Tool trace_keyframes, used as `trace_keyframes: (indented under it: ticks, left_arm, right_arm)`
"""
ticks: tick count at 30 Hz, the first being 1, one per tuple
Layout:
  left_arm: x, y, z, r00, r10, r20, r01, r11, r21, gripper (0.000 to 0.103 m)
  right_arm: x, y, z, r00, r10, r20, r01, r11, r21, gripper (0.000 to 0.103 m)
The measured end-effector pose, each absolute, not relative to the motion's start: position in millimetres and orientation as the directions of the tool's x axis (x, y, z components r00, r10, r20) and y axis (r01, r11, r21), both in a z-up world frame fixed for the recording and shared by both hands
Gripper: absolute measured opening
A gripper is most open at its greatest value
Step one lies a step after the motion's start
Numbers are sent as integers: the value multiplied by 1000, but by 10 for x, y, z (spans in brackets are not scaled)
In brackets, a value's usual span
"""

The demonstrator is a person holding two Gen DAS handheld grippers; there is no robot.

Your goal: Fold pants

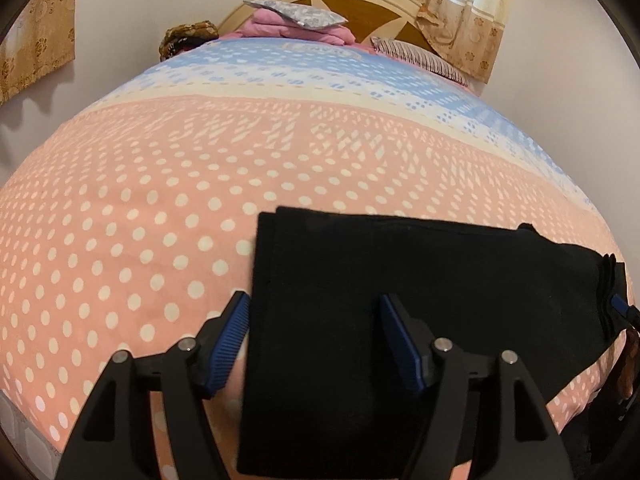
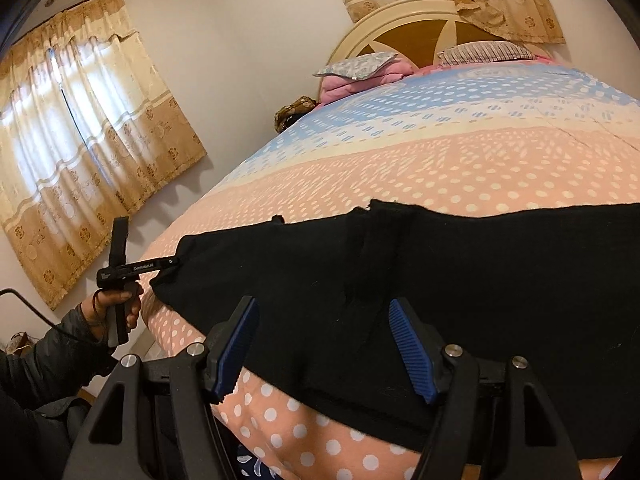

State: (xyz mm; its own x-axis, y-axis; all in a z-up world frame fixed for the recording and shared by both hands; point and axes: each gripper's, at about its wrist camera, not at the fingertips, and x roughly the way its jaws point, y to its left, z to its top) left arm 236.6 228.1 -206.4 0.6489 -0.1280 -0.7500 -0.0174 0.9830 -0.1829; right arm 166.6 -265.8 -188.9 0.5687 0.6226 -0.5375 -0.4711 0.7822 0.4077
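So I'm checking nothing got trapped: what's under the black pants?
The pants lie on the dotted bedspread, which shows all around them. Anything directly beneath the cloth is covered and cannot be seen.

Polka-dot pink and blue bedspread (image 1: pixel 160 184), cream headboard (image 2: pixel 384 26), striped pillow (image 2: pixel 486 54), pink blanket pile (image 1: pixel 304 30), gold floral curtains (image 2: pixel 80 128).

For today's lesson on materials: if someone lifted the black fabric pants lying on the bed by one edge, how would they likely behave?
The black fabric pants would probably droop, since they lie flat and hang limply over the edge of the pink polka-dot bedspread. The stacked layers at one end may slide apart. They look thin, so probably light.
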Motion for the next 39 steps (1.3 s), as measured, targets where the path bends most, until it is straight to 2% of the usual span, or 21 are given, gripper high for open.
trace_keyframes:
  ticks: [4,6,8,10,16,19,25,30,39]
  left_arm:
    - [2367,2229,-2073,645,-123,-754,-7,986,-167,70]
    - [2379,2237,-2058,641,-126,-757,-8,985,-170,67]
    - [2359,2291,-2042,644,-135,-753,-18,981,-192,56]
    - [2340,2315,-2040,650,-153,-744,-13,977,-212,52]
    - [2341,2331,-2088,661,-172,-730,-5,972,-234,51]
    - [2312,2326,-2050,660,-242,-711,45,958,-285,26]
    - [2203,2243,-1898,671,-252,-697,68,958,-280,24]
    - [2092,2283,-1673,699,-344,-627,99,915,-391,24]
    - [1980,1885,-1144,731,-436,-525,236,883,-406,24]
  right_arm:
    - [1662,-2652,-1933,567,621,-542,-472,784,405,69]
    - [1657,-2658,-1935,569,625,-535,-472,781,409,69]
    - [1655,-2658,-1928,572,627,-529,-472,779,413,69]
    - [1649,-2665,-1926,576,629,-523,-472,778,415,69]
    - [1680,-2671,-1977,575,627,-527,-468,779,417,69]
    - [1681,-2674,-1977,577,628,-523,-471,778,415,69]
    - [1700,-2703,-1982,583,628,-516,-467,779,419,69]
    - [1712,-2745,-1977,594,622,-511,-461,783,417,69]
    - [1683,-2829,-1849,634,599,-489,-438,799,412,69]
